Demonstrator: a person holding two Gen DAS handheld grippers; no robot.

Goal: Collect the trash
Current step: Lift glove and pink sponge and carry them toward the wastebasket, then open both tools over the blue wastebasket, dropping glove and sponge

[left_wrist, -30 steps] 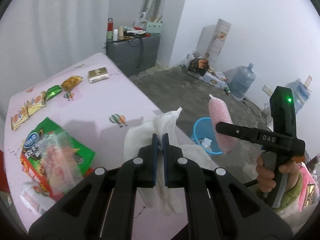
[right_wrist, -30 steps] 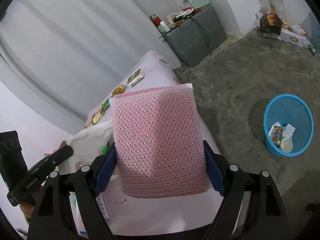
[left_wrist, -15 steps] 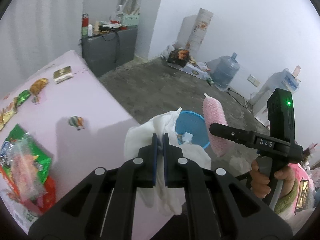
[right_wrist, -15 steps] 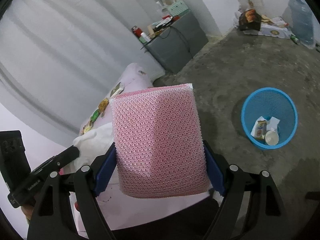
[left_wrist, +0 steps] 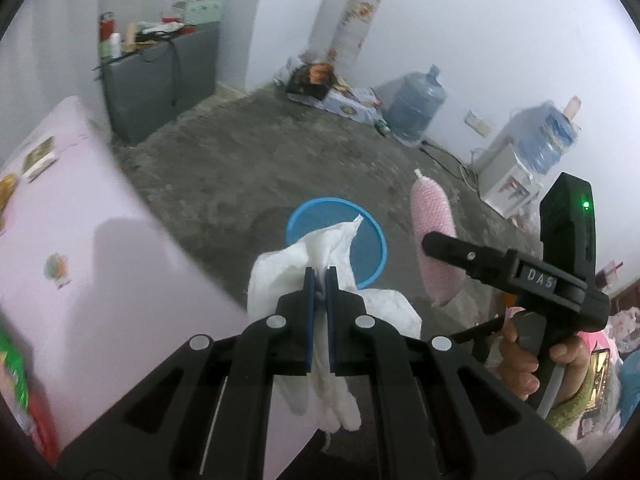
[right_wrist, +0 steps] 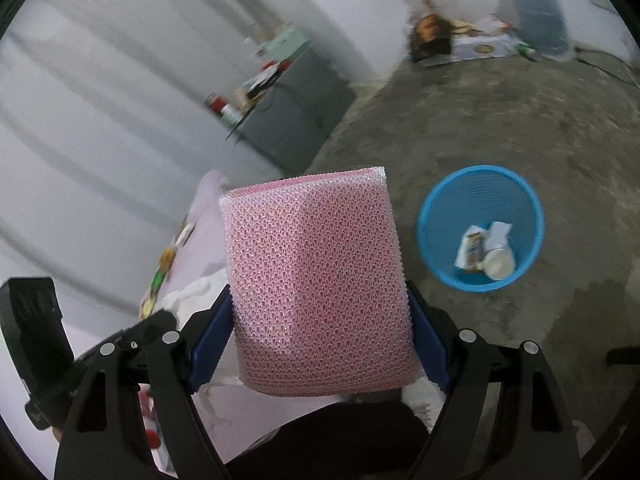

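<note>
Both tongs nearer blue bin [right_wrist: 480, 228], frame centre: left tongs [left_wrist: 319, 280] clamp white tissue [left_wrist: 304, 256]; right tongs [right_wrist: 320, 340] clamp pink mesh sponge [right_wrist: 316, 280]. Neither dropped; counter [left_wrist: 100, 232] wrappers remain.

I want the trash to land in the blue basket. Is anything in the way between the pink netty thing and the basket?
Nothing visible blocks it. The pink foam net, held in the right tongs, has only bare floor between it and the blue basket, whose top is open.
</note>
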